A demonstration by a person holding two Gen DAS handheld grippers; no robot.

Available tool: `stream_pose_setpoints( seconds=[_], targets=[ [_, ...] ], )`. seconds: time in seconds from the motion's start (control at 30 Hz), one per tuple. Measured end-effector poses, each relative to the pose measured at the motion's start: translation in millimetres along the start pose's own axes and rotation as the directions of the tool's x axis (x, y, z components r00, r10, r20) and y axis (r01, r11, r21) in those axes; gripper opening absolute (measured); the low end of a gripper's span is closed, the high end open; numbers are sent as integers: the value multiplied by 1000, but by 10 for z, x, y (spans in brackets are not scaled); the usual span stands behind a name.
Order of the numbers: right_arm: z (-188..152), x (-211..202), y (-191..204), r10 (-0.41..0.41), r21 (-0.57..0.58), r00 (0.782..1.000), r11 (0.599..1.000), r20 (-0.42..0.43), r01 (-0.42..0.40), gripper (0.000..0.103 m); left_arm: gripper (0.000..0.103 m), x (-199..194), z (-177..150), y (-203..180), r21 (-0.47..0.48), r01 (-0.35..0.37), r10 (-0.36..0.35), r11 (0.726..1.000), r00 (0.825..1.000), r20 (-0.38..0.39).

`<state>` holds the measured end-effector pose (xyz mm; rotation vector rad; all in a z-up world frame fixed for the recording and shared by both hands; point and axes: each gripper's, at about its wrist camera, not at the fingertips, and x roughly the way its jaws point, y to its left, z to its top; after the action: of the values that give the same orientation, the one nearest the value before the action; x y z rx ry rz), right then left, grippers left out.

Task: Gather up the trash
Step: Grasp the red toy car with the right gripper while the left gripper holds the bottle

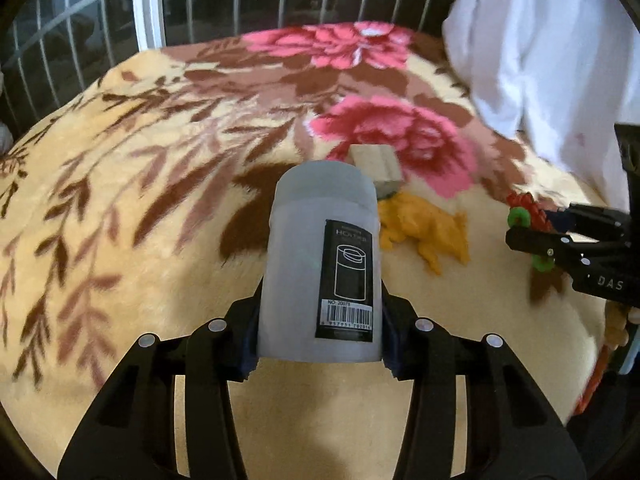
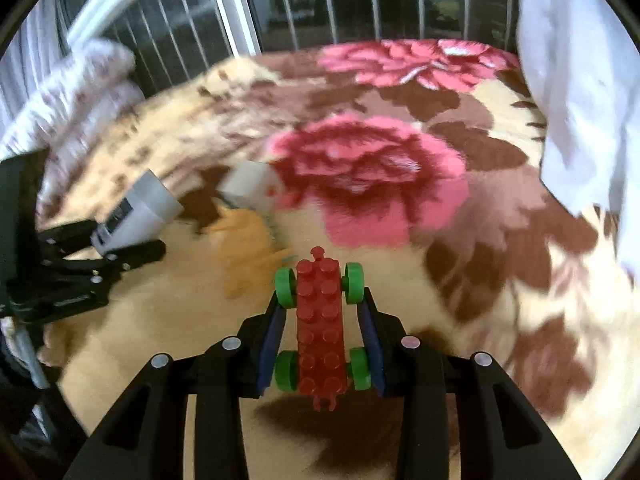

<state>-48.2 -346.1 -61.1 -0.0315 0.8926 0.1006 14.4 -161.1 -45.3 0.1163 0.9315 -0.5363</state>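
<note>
My left gripper point(image 1: 318, 340) is shut on a frosted plastic container point(image 1: 320, 264) with a black barcode label and holds it above a floral blanket point(image 1: 132, 208). It also shows in the right wrist view point(image 2: 136, 212). My right gripper point(image 2: 322, 340) is shut on a red toy brick car with green wheels point(image 2: 320, 320), also above the blanket; it shows at the right of the left wrist view point(image 1: 528, 220). An orange toy animal point(image 1: 424, 232) and a small beige block point(image 1: 376, 164) lie on the blanket beyond the container.
White cloth point(image 1: 540, 60) hangs at the right. A barred window with a white frame point(image 1: 152, 8) stands behind the bed. A pale patterned pillow point(image 2: 80, 92) lies at the far left in the right wrist view.
</note>
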Motion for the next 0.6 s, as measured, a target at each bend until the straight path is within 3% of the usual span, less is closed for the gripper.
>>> stream_pose_setpoints(
  seconds=[0.23,0.37,0.6],
  targets=[
    [-639,-489,677,95,58,986,993,137,-104,37,46,-768,-672,53,-23,-3,5,1000,997,78],
    [-993,-699,1168,98,10,981,995,169,-101,37,46,-1219,-1197,85,-30,6,-3,1000,995,96],
    [-1623,-783,1774,146,-5,983,989,112,-146,37,46,-1611,-2093,115,0,-32,32,999,998,62]
  ],
)
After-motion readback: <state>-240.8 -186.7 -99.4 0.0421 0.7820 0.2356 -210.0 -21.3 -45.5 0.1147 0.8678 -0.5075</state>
